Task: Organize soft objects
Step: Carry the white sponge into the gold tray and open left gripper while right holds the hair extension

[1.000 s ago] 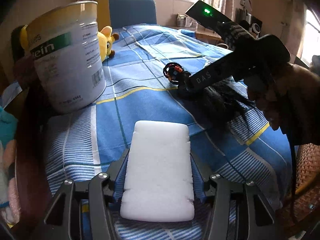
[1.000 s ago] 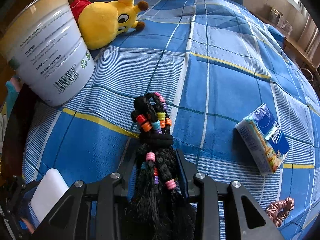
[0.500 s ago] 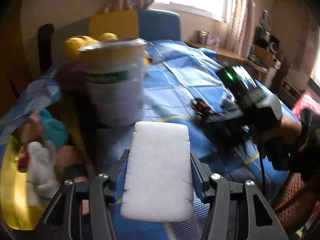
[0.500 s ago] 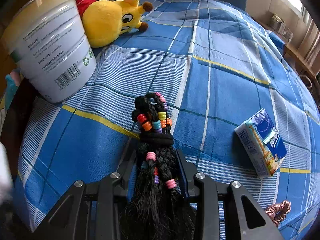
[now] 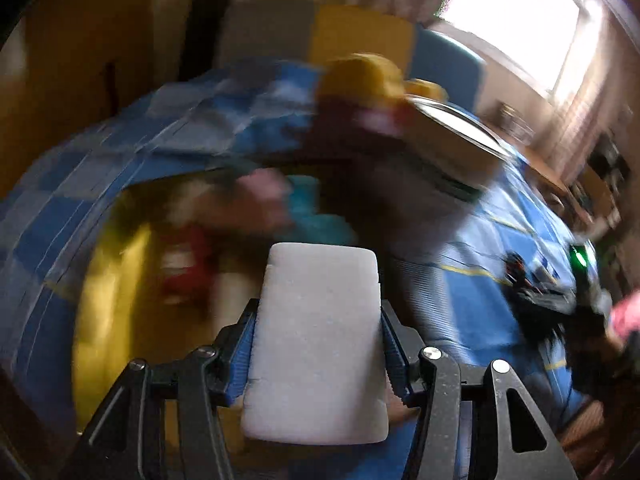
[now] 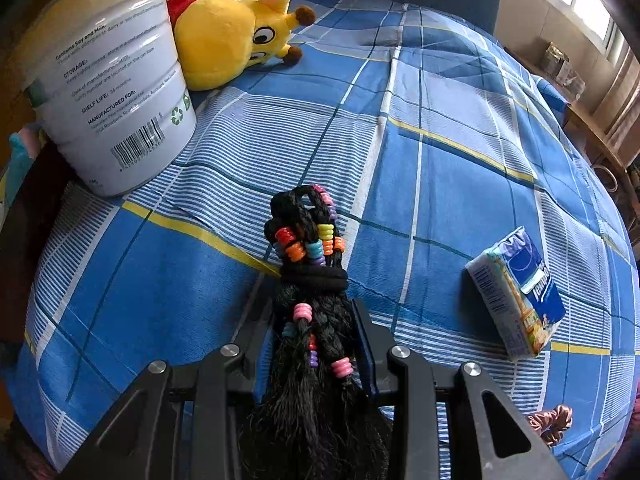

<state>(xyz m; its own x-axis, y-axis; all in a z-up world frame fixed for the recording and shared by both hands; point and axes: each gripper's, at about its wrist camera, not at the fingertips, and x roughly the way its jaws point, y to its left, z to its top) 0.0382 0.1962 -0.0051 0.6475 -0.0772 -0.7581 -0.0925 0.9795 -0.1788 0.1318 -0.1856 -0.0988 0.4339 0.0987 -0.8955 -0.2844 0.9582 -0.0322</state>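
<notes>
My left gripper [image 5: 318,324] is shut on a white sponge block [image 5: 318,340], held in the air above a yellow container [image 5: 108,308] with blurred soft toys beside the table. My right gripper [image 6: 316,320] is shut on a black braided hairpiece with coloured beads [image 6: 310,248], whose looped end rests on the blue checked tablecloth [image 6: 440,128]. A yellow plush toy in a red shirt [image 6: 232,40] lies behind a large white tin [image 6: 112,92]. The left wrist view is heavily blurred; the right gripper and hairpiece [image 5: 532,292] show at its right edge.
A tissue pack [image 6: 516,292] lies on the cloth to the right of the hairpiece. A brown satin scrunchie [image 6: 550,424] sits at the table's near right edge. Chairs stand behind the table, and a window is at the right.
The left gripper has swung left and up with the sponge, from over the tablecloth to over the yellow container beside the table. The right gripper and hairpiece have stayed put.
</notes>
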